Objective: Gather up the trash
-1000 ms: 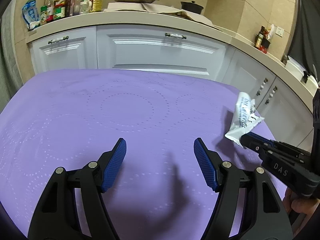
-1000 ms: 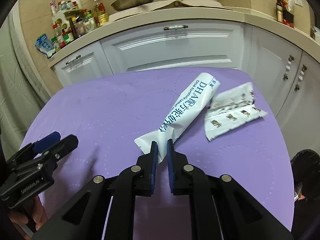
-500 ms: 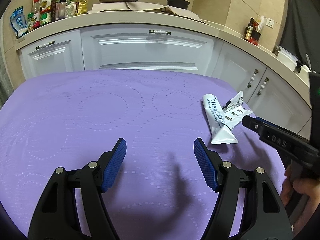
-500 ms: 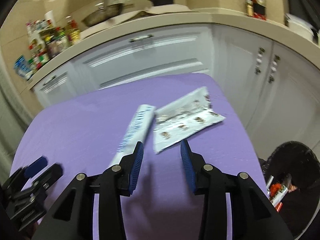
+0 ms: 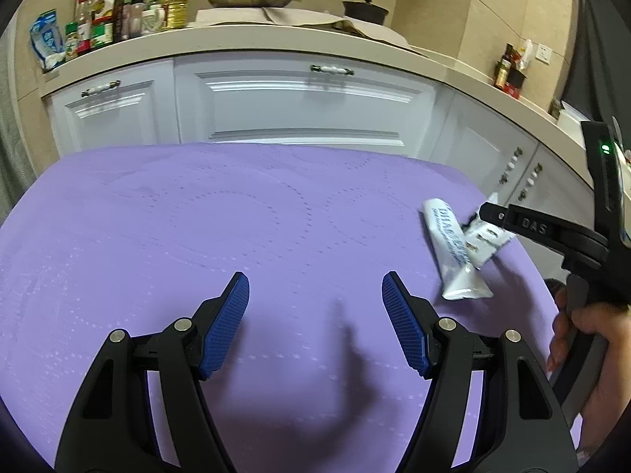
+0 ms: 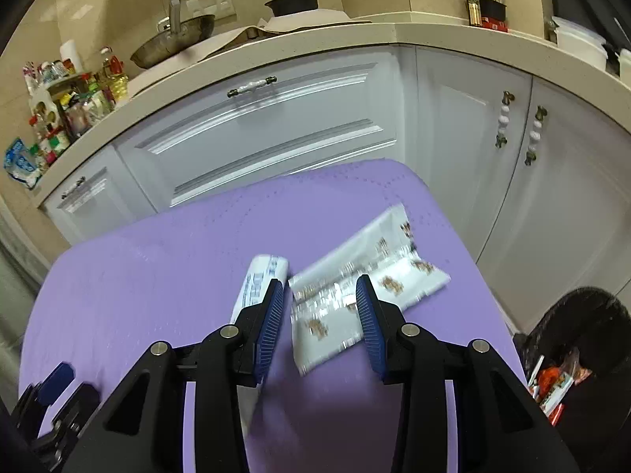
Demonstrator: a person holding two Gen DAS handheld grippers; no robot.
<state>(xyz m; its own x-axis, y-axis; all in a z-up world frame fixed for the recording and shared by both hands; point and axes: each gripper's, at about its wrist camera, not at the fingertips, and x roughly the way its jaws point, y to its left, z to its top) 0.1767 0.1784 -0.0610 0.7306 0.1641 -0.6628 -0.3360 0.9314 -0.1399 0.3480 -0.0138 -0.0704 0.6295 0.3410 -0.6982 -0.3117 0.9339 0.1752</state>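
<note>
Right gripper (image 6: 319, 299) stands with jaws spread wide and nothing between the pads, poised low over the purple table cover (image 6: 157, 276). Flat printed wrapper (image 6: 355, 283) lies on the cover directly ahead of the jaws, its near end showing in the gap between the two blue pads; contact with either pad cannot be judged, frame is motion-blurred. White tube-shaped packet (image 6: 262, 276) lies just beside the wrapper, at and partly behind the left-hand finger of this claw. Black trash bin (image 6: 583, 327) sits off the table edge, to the right of and below the claw, with red-and-white litter visible inside. Left gripper (image 5: 315, 299) also has jaws fully apart, empty, over bare cover; from its view the white packet (image 5: 453, 252) and wrapper (image 5: 487, 236) lie ahead and to the right, well clear of its fingers, with the right gripper (image 5: 489, 213) reaching over the wrapper. White cabinets (image 5: 299, 102) run beyond the table.
</note>
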